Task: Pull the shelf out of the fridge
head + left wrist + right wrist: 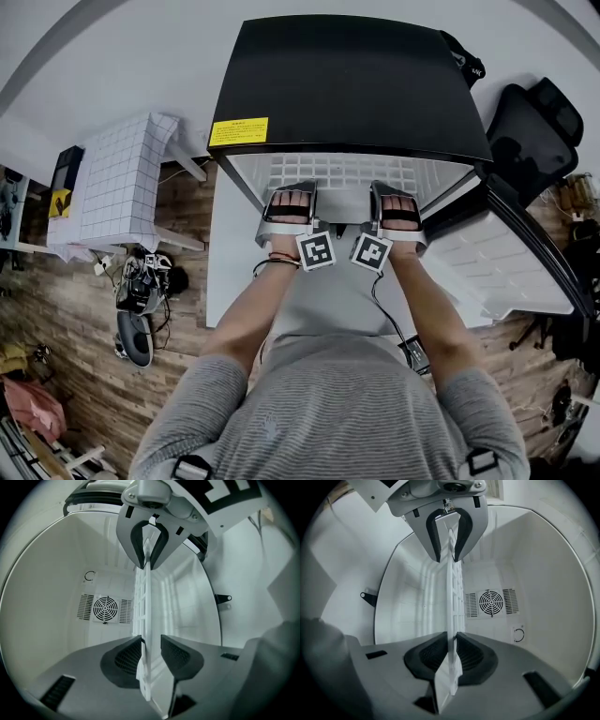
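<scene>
**Right jaws pinched on the shelf, left not yet closed**

Here we are at the open black fridge (347,84), its door (511,253) swung out to the right. Both hands are up at the front edge of the white wire shelf (342,173), which sits inside the cabinet, not yet drawn out.

The right gripper (451,639) has it, with both pads pinched flat on the shelf's front rim. The left gripper (151,641) is a different story. The rim runs between its jaws and one pad looks to be brushing it, but there's a clear gap on the other side, so those jaws stand apart.

I'd call this the grasping step, half finished. Next, by my reckoning, the left needs to close down on the rim. Then both hands draw back together, level and even, so the shelf comes out straight and doesn't skew and jam.
</scene>
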`<state>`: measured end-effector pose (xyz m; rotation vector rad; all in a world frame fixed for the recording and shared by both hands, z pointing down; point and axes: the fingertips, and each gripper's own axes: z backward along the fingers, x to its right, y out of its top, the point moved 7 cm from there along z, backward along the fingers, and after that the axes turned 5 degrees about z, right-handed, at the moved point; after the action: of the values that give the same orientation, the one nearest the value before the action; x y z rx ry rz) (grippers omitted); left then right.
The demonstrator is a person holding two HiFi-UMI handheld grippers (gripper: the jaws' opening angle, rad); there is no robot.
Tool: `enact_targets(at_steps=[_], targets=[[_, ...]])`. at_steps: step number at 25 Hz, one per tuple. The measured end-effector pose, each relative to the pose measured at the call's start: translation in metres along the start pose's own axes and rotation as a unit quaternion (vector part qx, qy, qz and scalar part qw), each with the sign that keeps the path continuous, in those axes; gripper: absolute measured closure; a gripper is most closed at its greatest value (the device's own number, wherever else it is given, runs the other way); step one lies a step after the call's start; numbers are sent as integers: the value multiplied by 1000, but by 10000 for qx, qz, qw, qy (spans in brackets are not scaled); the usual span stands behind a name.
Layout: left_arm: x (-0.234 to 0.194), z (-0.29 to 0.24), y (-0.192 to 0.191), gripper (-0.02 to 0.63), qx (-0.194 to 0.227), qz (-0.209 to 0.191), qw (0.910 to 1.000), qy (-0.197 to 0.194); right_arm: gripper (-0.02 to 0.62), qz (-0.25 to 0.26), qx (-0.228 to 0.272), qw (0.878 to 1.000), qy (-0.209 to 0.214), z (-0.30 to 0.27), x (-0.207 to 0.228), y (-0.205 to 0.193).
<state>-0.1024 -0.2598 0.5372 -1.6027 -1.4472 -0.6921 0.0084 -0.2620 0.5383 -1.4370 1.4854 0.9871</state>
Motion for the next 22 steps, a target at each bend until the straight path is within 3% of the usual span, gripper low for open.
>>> enact_targets(at_steps=[8,12,13,15,19,22], targets=[[-3,1,-1,538,-72,46,9999,65,534,11,-77,9999,-118,0,0,0],[-19,6,-8,543,-569,-826,9919,782,534,42,-120,9998,-155,0,1,1],[-20,7,-8,545,-589,-829,9916,798,535,49,-129,9998,-153,0,1,1],[-15,6,-6,546,-488,-579,9952,616,535,40,-143,9998,-123,0,1,2],[-15,6,-6,546,-475,-545,9955,614,535,-11,-168,9998,-90,1,2,2],[-4,3,-2,548,-199,-42,9996,191,535,-20,-165,9998,-80,0,3,2]])
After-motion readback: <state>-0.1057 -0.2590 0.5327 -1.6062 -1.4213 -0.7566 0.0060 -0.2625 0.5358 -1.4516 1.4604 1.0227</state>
